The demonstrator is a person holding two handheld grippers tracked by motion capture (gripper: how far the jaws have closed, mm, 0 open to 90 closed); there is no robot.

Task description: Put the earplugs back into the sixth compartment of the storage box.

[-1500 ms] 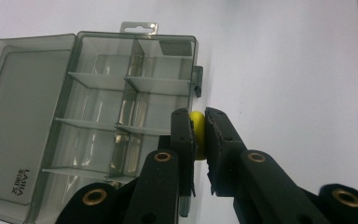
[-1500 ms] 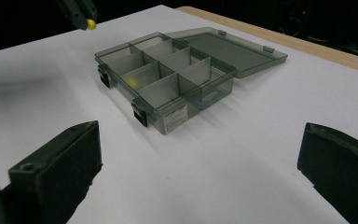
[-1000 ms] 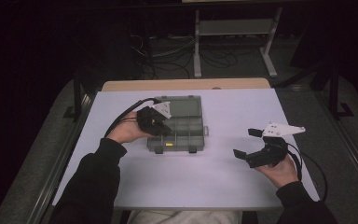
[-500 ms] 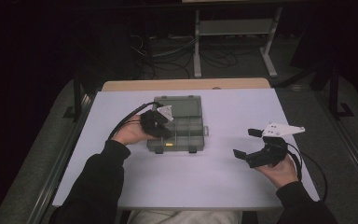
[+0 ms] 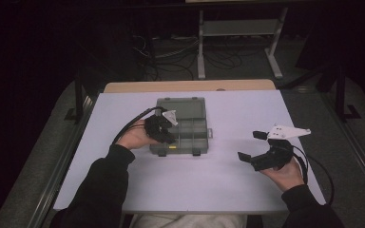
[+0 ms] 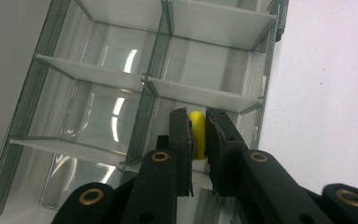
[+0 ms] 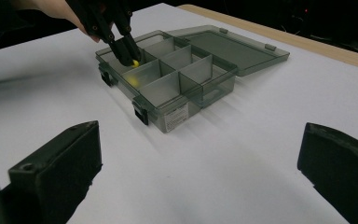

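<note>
We see the left gripper [image 6: 197, 140] closed on a small yellow piece [image 6: 196, 133], its jaws pinching the piece from both sides. The gripper points down into the open box [image 5: 183, 124], and the piece sits just over the compartment directly ahead of the jaws, at the box's near-left corner in the right gripper view. The lid [image 7: 235, 44] lies flat behind the box.

The right gripper [image 5: 261, 148] rests well apart from the box, over the bare table [image 5: 218, 180], jaws wide and holding nothing.

We judge these risks:
- The grip covers only part of the piece. A rounded, smooth piece may slip or twist out if the jaws ease unevenly.
- The white dividers [image 6: 200, 93] stand just beside the jaws. A sideways move could strike them and shift the box.
- Releasing high may let the piece bounce into a neighbouring compartment.
</note>
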